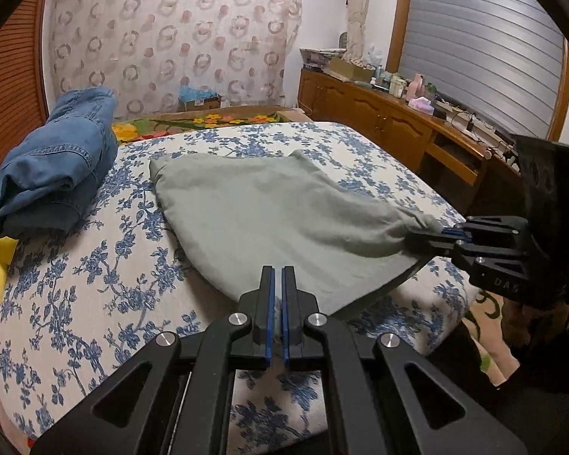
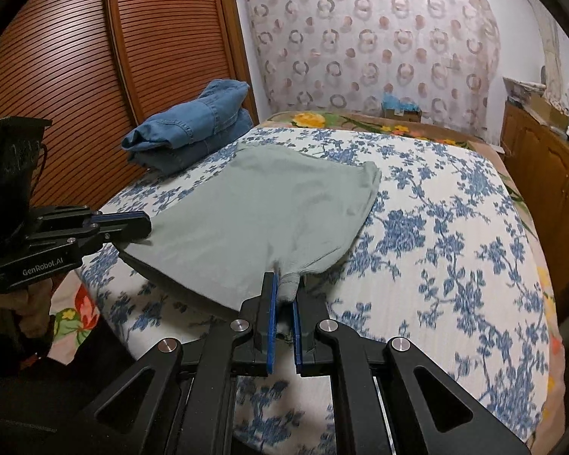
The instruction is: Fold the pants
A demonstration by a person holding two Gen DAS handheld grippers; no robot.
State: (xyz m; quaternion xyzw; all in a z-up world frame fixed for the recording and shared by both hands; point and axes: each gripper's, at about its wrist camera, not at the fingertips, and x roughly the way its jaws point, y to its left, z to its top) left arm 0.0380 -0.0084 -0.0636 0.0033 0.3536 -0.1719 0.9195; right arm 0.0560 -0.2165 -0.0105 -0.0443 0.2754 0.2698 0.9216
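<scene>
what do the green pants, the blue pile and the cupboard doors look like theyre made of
Green pants: thin, soft matte woven cloth, probably cotton; it bunches where the right gripper pinches it.
Blue pile: denim, by the faded blue weave and stitched seams.
Cupboard doors: slatted wood or wood-look, reddish brown with a slight sheen; which one is unclear.

Left tongs (image 1: 278, 271) clamped, right tongs (image 2: 284, 278) clamped, both angled downward.
</scene>
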